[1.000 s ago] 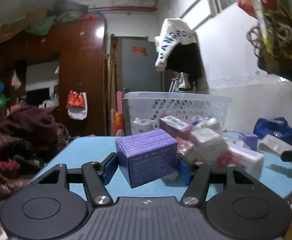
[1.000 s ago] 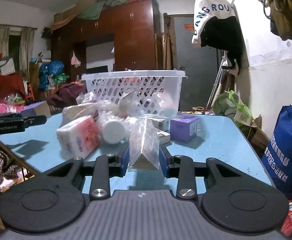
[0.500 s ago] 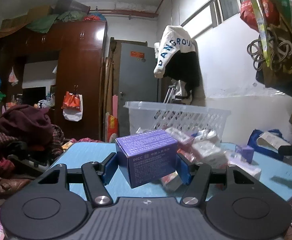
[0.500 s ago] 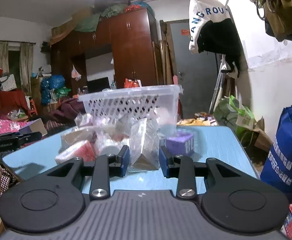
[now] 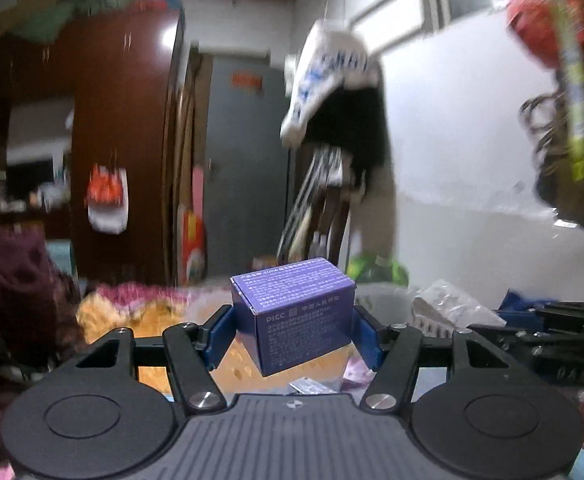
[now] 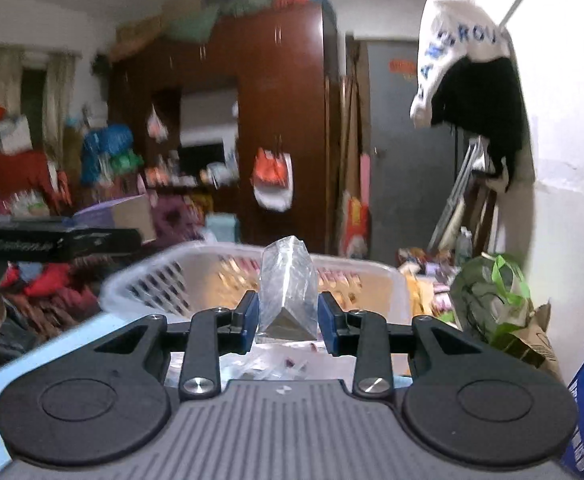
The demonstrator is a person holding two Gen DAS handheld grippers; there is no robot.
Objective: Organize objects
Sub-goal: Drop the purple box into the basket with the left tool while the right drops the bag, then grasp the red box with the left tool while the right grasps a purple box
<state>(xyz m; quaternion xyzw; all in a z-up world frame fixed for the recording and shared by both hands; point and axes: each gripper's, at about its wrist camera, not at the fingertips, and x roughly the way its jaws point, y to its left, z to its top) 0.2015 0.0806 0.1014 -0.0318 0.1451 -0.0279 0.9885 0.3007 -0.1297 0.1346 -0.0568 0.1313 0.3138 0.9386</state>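
Purple carton (image 5: 295, 312) is clamped in the left gripper (image 5: 293, 334) and a clear plastic packet (image 6: 288, 292) in the right gripper (image 6: 288, 322), both carried over the white laundry basket (image 6: 132, 284), neither yet dropped in.

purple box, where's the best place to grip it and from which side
Grip the purple box across its two short end faces, coming in level from the long printed face, as the left gripper has it now. Those ends are flat and parallel, so the jaws seat squarely, and the span fits between them. The box sits slightly tilted in the grip, so a grip lower on the ends might hold it steadier.
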